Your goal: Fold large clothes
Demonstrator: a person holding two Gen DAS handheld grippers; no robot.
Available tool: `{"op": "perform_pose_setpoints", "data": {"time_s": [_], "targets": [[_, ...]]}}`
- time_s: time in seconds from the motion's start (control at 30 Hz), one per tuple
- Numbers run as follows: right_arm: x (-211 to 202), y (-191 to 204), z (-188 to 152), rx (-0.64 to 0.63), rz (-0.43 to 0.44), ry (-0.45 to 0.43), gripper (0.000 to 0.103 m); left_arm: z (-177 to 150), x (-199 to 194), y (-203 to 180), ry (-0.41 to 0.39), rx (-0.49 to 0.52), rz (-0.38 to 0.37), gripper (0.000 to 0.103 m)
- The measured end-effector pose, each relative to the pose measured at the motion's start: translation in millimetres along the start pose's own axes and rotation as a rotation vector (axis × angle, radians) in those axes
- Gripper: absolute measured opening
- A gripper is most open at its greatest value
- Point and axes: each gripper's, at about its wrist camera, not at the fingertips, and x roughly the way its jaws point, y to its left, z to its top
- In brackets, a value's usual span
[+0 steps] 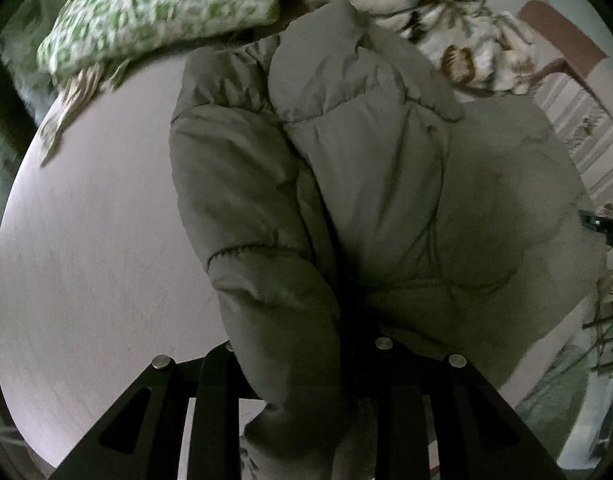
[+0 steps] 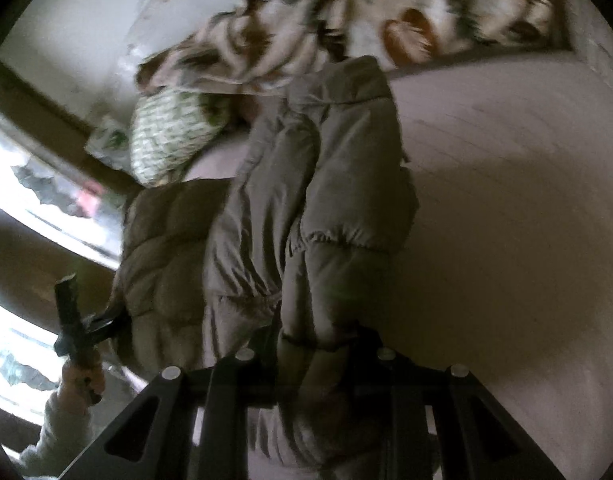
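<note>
A grey-olive puffer jacket (image 1: 366, 184) lies bunched lengthwise on a pale pink sheet (image 1: 98, 240). In the left wrist view its near end runs down between the black fingers of my left gripper (image 1: 306, 360), which is shut on the fabric. In the right wrist view the jacket (image 2: 306, 220) likewise passes into my right gripper (image 2: 314, 360), shut on a quilted fold. The left gripper and the hand holding it show at the jacket's left edge in the right wrist view (image 2: 82, 328). The fingertips are hidden by the fabric.
A green-and-white patterned pillow (image 1: 158, 12) lies beyond the jacket at the head of the bed. A brown floral blanket (image 2: 346, 28) is heaped behind it. A bright window (image 2: 38, 216) is at the left. The pink sheet (image 2: 506, 220) spreads right of the jacket.
</note>
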Motion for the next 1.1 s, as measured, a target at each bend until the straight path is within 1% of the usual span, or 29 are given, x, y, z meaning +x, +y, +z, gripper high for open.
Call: {"op": "perform_pose_setpoints", "data": {"time_s": [0.1, 0.17, 0.2, 0.27, 0.33, 0.4, 0.47, 0.5, 0.53, 0.57, 0.63, 0.7, 0.73, 0.8, 0.87, 0.9, 0.97, 1.1], "targets": [[14, -29, -7, 0.06, -0.084, 0.018, 0.026, -11, 21, 8, 0.008, -0.018, 0.025, 0.031], [30, -49, -15, 0.089, -0.129, 0.042, 0.03, -14, 28, 8, -0.014, -0.006, 0.043, 0.035], [36, -54, -17, 0.096, -0.13, 0.051, 0.031, -15, 31, 5, -0.025, 0.002, 0.063, 0.036], [48, -65, -24, 0.12, -0.125, 0.044, 0.04, -18, 35, -2, -0.04, 0.022, 0.101, 0.038], [53, -71, -27, 0.156, -0.111, 0.027, 0.043, -19, 36, -6, -0.054, 0.024, 0.122, 0.039], [54, -73, -28, 0.173, -0.105, 0.017, 0.043, -20, 35, -6, -0.071, 0.011, 0.127, 0.039], [52, -71, -29, 0.16, -0.122, 0.01, 0.047, -24, 31, -9, -0.095, 0.007, 0.146, 0.043], [49, -70, -30, 0.156, -0.135, 0.005, 0.052, -27, 27, -10, -0.109, 0.014, 0.158, 0.044], [46, -67, -30, 0.143, -0.169, 0.001, 0.064, -32, 24, -9, -0.117, 0.019, 0.163, 0.045], [42, -64, -30, 0.124, -0.21, -0.006, 0.072, -34, 20, -10, -0.125, 0.019, 0.174, 0.047], [33, -60, -33, 0.097, -0.237, -0.018, 0.073, -36, 13, -11, -0.13, 0.007, 0.177, 0.049], [23, -52, -34, 0.084, -0.243, -0.029, 0.073, -37, 4, -11, -0.13, -0.02, 0.172, 0.052], [18, -47, -34, 0.072, -0.246, -0.039, 0.074, -38, 0, -7, -0.136, -0.029, 0.173, 0.055], [10, -35, -34, 0.042, -0.262, -0.061, 0.076, -40, -12, -5, -0.168, -0.041, 0.188, 0.06], [-1, -23, -35, 0.007, -0.281, -0.093, 0.078, -42, -26, -7, -0.224, -0.042, 0.208, 0.07], [-6, -21, -36, -0.006, -0.285, -0.104, 0.078, -44, -34, -10, -0.252, -0.035, 0.214, 0.07], [-17, -13, -37, -0.03, -0.297, -0.129, 0.079, -46, -44, -17, -0.278, -0.018, 0.226, 0.071], [-30, 8, -40, -0.082, -0.29, -0.169, 0.08, -49, -47, -31, -0.271, 0.014, 0.215, 0.071]]}}
